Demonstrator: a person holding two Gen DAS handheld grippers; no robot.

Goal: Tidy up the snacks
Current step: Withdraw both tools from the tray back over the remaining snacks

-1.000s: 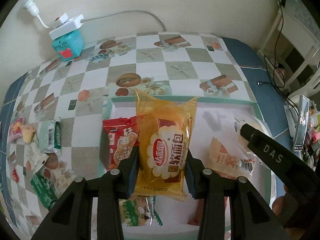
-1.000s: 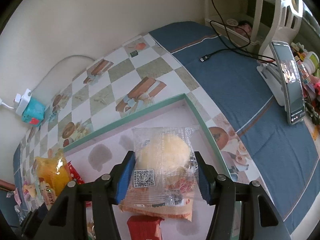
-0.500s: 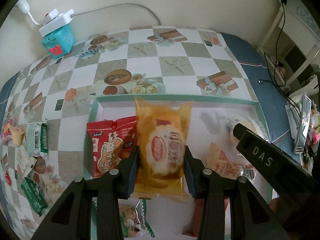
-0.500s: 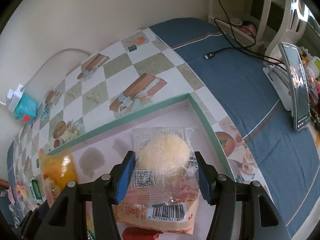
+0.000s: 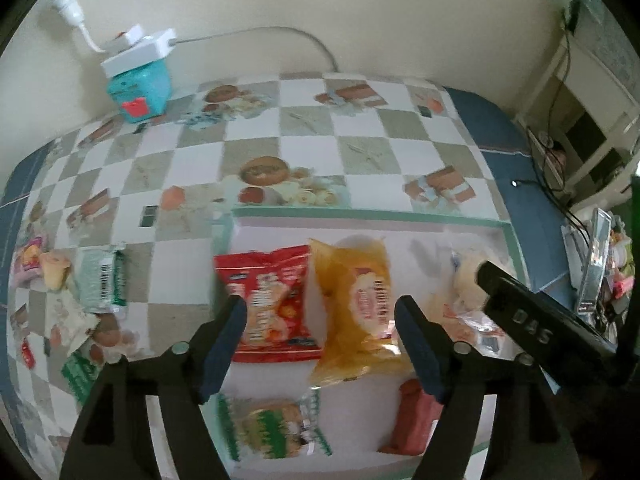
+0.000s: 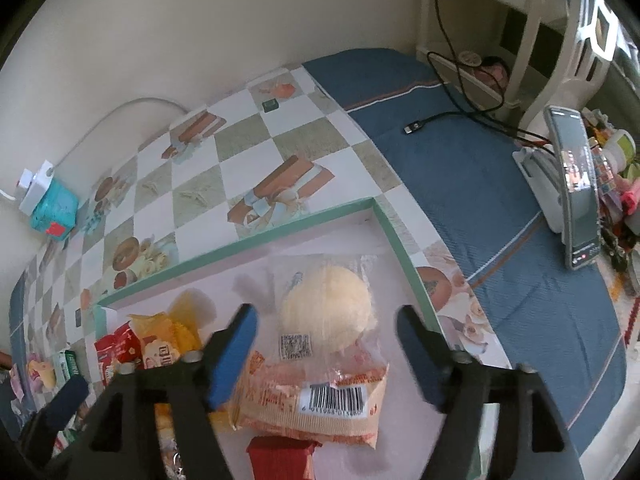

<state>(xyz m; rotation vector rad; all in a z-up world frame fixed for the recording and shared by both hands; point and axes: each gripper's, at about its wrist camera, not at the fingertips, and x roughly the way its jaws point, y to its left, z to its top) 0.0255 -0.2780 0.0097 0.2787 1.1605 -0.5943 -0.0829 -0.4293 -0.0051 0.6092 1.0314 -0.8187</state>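
Checkered tablecloth (image 5: 308, 152) spreads under a green-rimmed tray (image 5: 360, 213), where the snacks are gathering. Inside lie the yellow bread packet (image 5: 356, 300), the red snack bag (image 5: 272, 300), a clear-wrapped bun (image 6: 324, 316), a green-striped packet (image 5: 276, 424) and a red bar (image 5: 412, 416). Both the left gripper (image 5: 320, 344) and right gripper (image 6: 326, 354) gape wide, holding nothing. Several packets, including a green wrapper (image 5: 102, 284), wait outside the tray at the left; blur makes them hard to count.

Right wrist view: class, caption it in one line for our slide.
Open right gripper above a clear-wrapped bun lying in the green-rimmed tray.
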